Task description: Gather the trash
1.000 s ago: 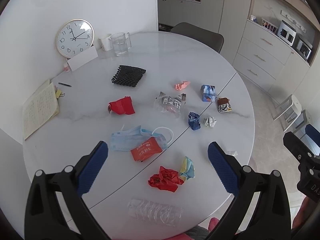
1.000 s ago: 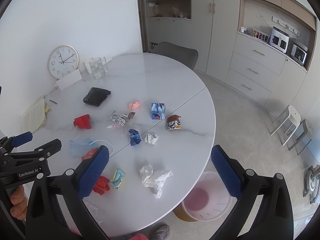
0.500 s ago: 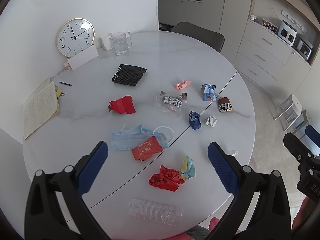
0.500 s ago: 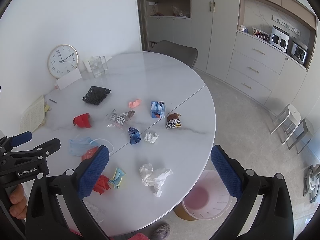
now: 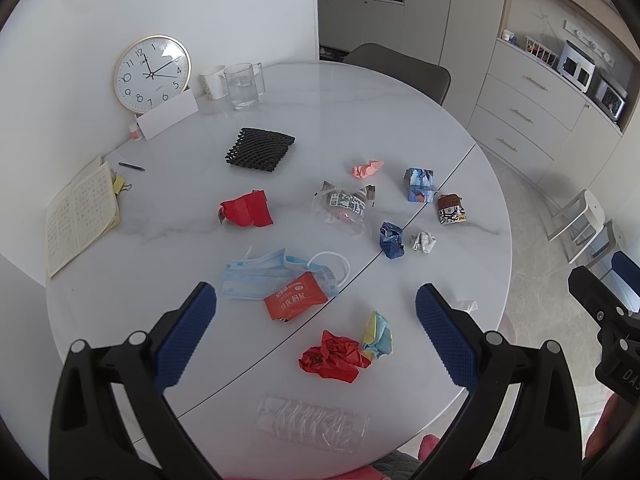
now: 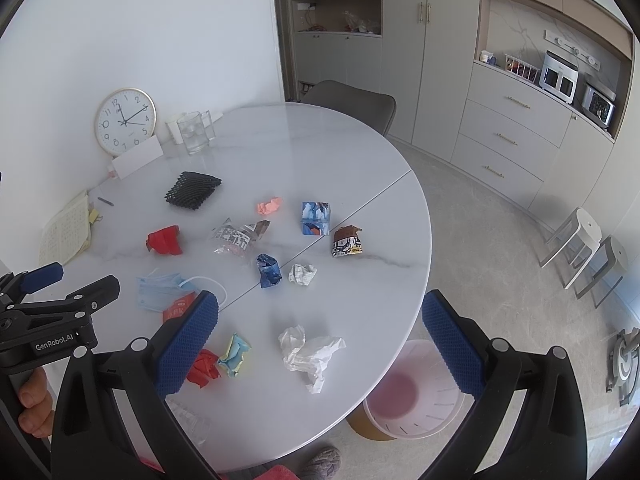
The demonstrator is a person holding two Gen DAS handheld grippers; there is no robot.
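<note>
I hold both grippers, left gripper [image 5: 316, 304] and right gripper [image 6: 320, 312], jaws apart and empty, barely moved in 1 second; trash [image 6: 310, 350] stays scattered on the table [image 5: 340, 100], bin [image 6: 416, 396] waiting below.

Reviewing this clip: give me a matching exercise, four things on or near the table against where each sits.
Things:
1. clock
2. bin
3. white tissue
4. black mesh sleeve

Places:
A. on the floor by the table's near edge
B. leaning on the wall at the table's far side
C. on the table between the right gripper fingers in its view
D. mid-table, in front of the glass jug

Pairs: 1-B, 2-A, 3-C, 4-D
</note>
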